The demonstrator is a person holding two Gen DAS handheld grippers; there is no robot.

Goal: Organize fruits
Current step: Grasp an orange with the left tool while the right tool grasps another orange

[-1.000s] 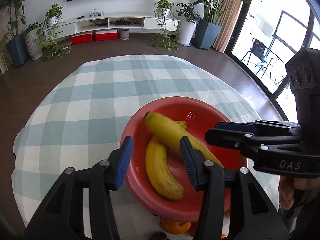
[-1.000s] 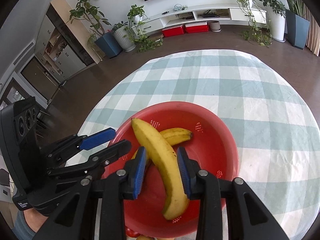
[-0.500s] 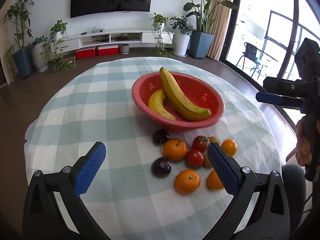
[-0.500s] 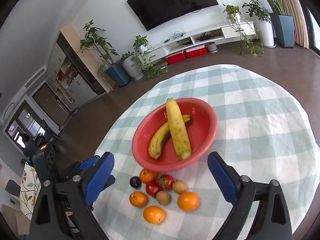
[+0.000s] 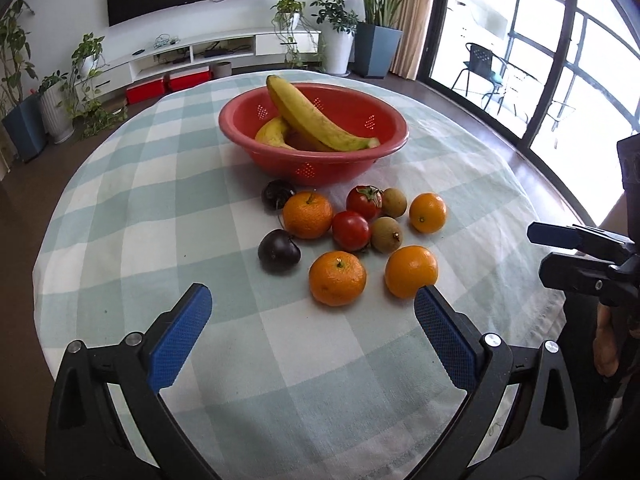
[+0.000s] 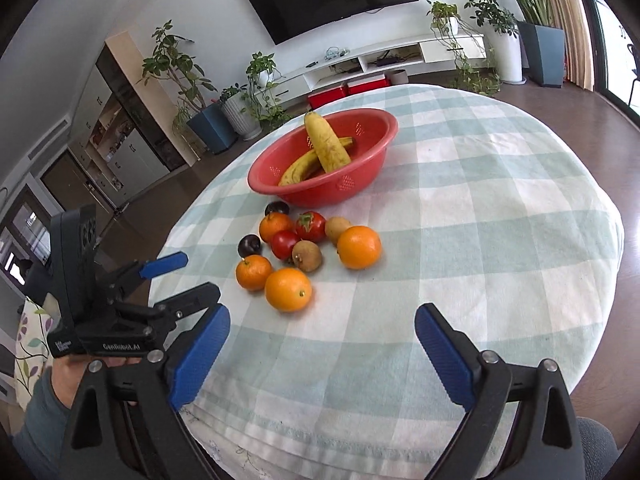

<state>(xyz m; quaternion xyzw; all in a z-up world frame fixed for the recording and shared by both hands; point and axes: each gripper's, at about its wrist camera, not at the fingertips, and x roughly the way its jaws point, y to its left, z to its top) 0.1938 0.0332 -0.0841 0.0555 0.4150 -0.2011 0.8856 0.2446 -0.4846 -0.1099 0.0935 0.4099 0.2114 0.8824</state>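
Note:
A red colander bowl (image 5: 332, 162) (image 6: 360, 178) holds two bananas (image 5: 316, 120) (image 6: 326, 144) at the far side of the round checked table (image 5: 160, 208). In front of it lies a cluster of loose fruit: several oranges (image 5: 337, 278) (image 6: 288, 290), two tomatoes (image 5: 351, 230) (image 6: 285, 243), two dark plums (image 5: 279, 251) (image 6: 249, 245) and two brown kiwis (image 5: 386, 234) (image 6: 307, 255). My left gripper (image 5: 312, 332) is open and empty, near the front edge. My right gripper (image 6: 322, 352) is open and empty, also back from the fruit.
The tablecloth edge drops off close to both grippers. Each gripper shows in the other's view, the right one at the table's right side (image 5: 580, 256), the left one at the left side (image 6: 132, 296). Plants, a TV shelf and glass doors stand beyond.
A second ago my right gripper held a banana over the bowl. Both grippers have since opened wide and pulled back to the near edge; the banana now lies in the bowl.

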